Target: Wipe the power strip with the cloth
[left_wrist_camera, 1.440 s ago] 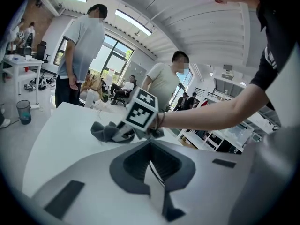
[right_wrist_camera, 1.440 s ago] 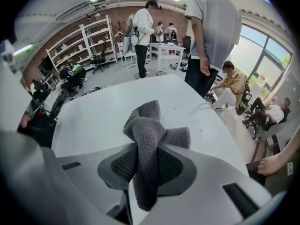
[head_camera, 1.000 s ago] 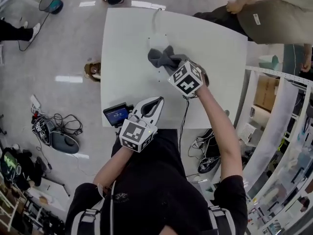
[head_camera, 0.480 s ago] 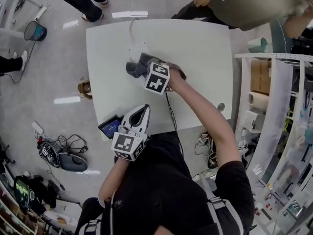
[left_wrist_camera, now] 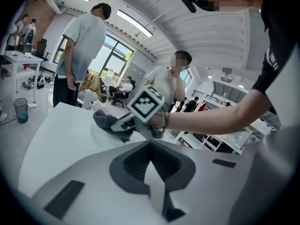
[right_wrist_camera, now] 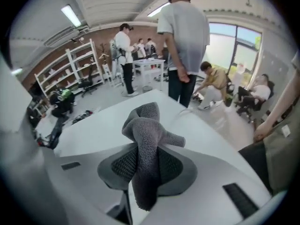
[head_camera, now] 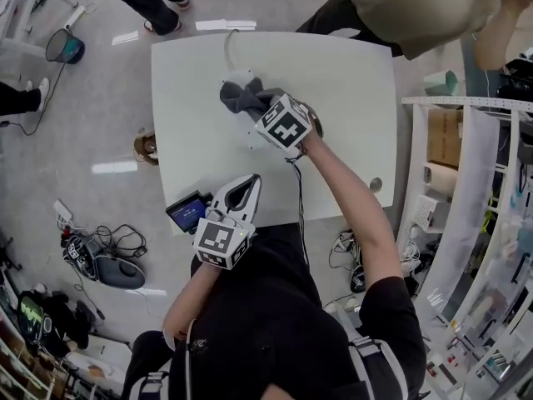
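Observation:
A grey cloth [head_camera: 237, 97] is bunched over the far end of the white power strip [head_camera: 252, 136], which lies on the white table [head_camera: 350, 90] with its cable [head_camera: 226, 47] running to the far edge. My right gripper [head_camera: 260, 111] is shut on the cloth [right_wrist_camera: 145, 125], which stands up between its jaws and hangs down below them. The left gripper [head_camera: 250, 183] hovers at the table's near edge, jaws together and holding nothing. From the left gripper view the cloth [left_wrist_camera: 107, 121] and the right gripper [left_wrist_camera: 126, 123] show ahead over the table.
A small device with a blue screen [head_camera: 187, 212] sits at the table's near left corner. A small round item [head_camera: 376, 183] lies near the right edge. People [head_camera: 400, 7] stand at the far side. Shelving [head_camera: 466, 182] lines the right, and cables [head_camera: 100, 257] lie on the floor at left.
The right gripper slid the cloth left along the strip, then back right and slightly farther away. The left gripper stayed in place.

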Available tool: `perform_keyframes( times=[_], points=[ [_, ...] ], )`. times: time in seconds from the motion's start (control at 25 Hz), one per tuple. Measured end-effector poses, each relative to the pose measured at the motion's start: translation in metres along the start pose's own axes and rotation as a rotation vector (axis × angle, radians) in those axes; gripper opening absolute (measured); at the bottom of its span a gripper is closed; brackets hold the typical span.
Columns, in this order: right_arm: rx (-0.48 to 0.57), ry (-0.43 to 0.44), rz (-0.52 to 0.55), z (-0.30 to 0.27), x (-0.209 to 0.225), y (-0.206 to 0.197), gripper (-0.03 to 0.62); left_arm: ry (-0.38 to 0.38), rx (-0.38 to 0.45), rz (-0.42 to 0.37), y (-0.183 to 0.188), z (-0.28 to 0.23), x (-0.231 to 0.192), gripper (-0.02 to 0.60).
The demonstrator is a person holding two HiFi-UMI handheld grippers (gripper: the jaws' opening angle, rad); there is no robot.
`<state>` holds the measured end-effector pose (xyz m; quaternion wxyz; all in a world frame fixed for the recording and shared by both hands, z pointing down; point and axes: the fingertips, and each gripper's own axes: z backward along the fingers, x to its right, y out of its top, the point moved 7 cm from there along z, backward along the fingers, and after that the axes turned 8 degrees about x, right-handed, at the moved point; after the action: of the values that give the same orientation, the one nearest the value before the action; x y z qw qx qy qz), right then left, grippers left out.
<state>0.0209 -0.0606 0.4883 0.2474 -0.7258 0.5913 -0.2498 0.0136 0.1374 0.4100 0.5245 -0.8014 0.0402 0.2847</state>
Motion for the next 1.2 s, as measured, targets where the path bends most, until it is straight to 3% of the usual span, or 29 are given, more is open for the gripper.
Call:
perform_keyframes(
  times=[0.08, 0.16, 0.32, 0.6, 0.68, 0.72, 0.84, 0.88, 0.96, 1.04, 1.2],
  points=[
    [0.015, -0.112, 0.026, -0.029, 0.027, 0.03, 0.109, -0.011, -0.002, -0.017, 0.002, 0.002, 0.001, 0.037],
    [-0.05, -0.141, 0.077, -0.057, 0.039, 0.044, 0.109, -0.013, -0.01, -0.034, 0.002, 0.006, 0.001, 0.037],
    [-0.167, -0.091, 0.182, -0.073, 0.022, 0.035, 0.109, 0.006, -0.002, -0.035, 0.003, 0.019, -0.005, 0.037],
    [-0.172, 0.108, 0.195, -0.017, -0.062, -0.039, 0.109, 0.023, -0.014, -0.011, -0.001, 0.027, -0.014, 0.037],
    [-0.169, 0.189, 0.1, -0.003, -0.062, -0.047, 0.109, 0.013, -0.019, -0.025, 0.002, 0.026, -0.011, 0.037],
    [-0.123, 0.178, 0.014, 0.001, -0.047, -0.042, 0.109, 0.011, -0.02, -0.03, 0.004, 0.026, -0.009, 0.037],
    [0.082, -0.019, -0.291, -0.004, 0.038, -0.017, 0.109, 0.018, -0.035, -0.031, 0.002, 0.023, -0.004, 0.037],
    [0.119, -0.057, -0.379, -0.01, 0.06, -0.011, 0.109, 0.02, -0.042, -0.032, 0.0, 0.023, -0.001, 0.037],
    [0.128, -0.053, -0.51, -0.024, 0.082, -0.009, 0.109, 0.022, -0.047, -0.044, -0.001, 0.024, 0.006, 0.037],
    [0.103, -0.011, -0.568, -0.033, 0.08, -0.016, 0.109, 0.029, -0.042, -0.052, -0.001, 0.027, 0.008, 0.037],
    [0.092, 0.053, -0.566, -0.021, 0.053, -0.038, 0.109, 0.049, -0.028, -0.038, -0.003, 0.028, 0.004, 0.037]
  ],
)
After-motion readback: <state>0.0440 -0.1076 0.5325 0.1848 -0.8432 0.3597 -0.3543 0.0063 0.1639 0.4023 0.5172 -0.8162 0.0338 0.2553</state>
